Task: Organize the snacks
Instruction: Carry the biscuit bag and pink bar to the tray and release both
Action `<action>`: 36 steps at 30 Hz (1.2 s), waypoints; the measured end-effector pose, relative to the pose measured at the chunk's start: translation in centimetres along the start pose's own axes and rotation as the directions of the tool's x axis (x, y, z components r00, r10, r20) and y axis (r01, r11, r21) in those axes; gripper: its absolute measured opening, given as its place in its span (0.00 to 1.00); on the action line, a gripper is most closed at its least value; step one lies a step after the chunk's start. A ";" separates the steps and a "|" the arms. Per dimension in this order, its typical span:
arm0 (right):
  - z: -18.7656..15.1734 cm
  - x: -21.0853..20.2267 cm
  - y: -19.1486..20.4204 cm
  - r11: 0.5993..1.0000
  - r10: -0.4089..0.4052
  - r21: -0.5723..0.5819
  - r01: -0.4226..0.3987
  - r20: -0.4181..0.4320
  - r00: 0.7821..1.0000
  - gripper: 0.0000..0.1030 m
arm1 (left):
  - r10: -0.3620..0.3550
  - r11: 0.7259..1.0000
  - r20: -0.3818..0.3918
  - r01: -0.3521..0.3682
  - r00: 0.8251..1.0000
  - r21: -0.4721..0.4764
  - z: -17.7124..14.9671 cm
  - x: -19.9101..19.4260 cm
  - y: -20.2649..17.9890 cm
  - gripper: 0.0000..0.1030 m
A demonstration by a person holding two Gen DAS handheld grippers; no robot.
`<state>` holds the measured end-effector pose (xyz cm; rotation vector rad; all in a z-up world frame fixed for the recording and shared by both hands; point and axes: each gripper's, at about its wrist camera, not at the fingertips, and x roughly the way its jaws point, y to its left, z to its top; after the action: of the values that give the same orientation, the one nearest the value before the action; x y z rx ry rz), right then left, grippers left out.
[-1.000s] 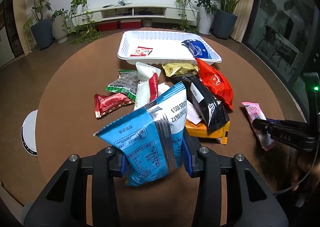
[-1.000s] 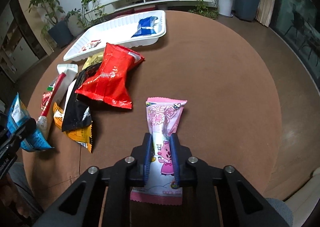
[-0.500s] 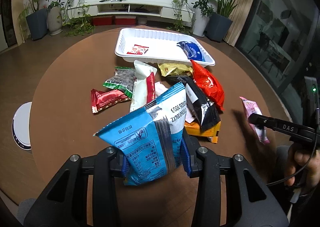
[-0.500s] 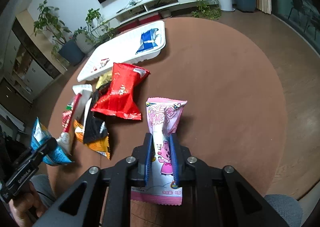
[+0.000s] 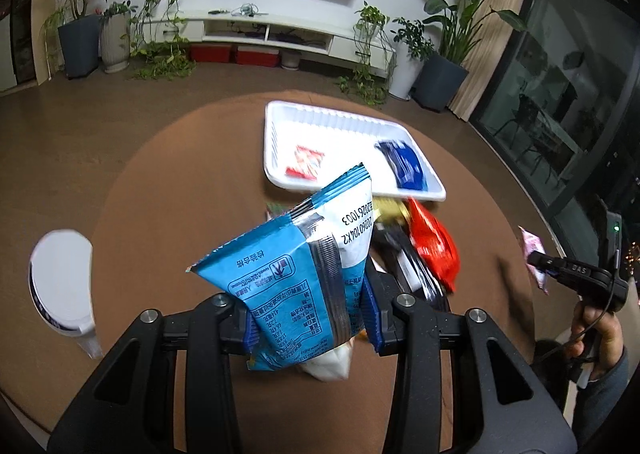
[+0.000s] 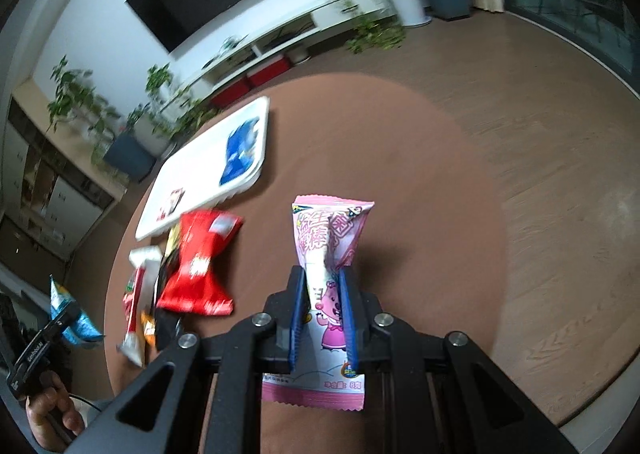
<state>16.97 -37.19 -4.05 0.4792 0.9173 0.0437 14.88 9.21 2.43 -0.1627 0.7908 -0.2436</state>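
Note:
My left gripper (image 5: 308, 318) is shut on a blue and white snack bag (image 5: 304, 266) and holds it high above the round brown table (image 5: 168, 181). My right gripper (image 6: 322, 314) is shut on a pink snack packet (image 6: 326, 254), also lifted off the table. The white tray (image 5: 340, 125) at the table's far side holds a small red packet (image 5: 305, 161) and a blue packet (image 5: 404, 163). The tray also shows in the right wrist view (image 6: 200, 173). A red bag (image 6: 200, 262) and other loose snacks lie in a pile in front of the tray.
A black packet (image 5: 416, 274) and a yellow one (image 5: 388, 207) lie under the red bag (image 5: 434, 246). A white round object (image 5: 60, 282) stands left of the table. Plants, a TV shelf and glass doors ring the room.
Both grippers have risen and tilted up with their packets held. The table and pile now look farther below. The right view is blurred by motion.

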 end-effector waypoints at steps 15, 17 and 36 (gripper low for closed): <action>11.1 4.1 12.4 0.962 0.073 -0.268 -0.053 0.064 0.995 0.18 | 0.017 0.987 -0.124 0.004 0.992 0.162 14.0 8.6 -0.4 0.36; 11.8 5.8 14.4 0.952 0.077 -0.300 -0.062 0.036 0.996 0.18 | 0.021 0.984 -0.159 0.007 0.987 0.176 14.9 10.6 -0.6 0.36; 12.6 22.2 21.3 0.906 -0.038 -0.421 -0.044 -0.183 0.982 0.18 | 0.065 0.951 -0.348 0.048 0.935 0.305 15.3 23.0 -4.6 0.36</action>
<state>43.85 -17.63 -5.46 0.0688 1.0583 0.2907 40.75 -0.75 -1.50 0.1886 1.1004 -0.3927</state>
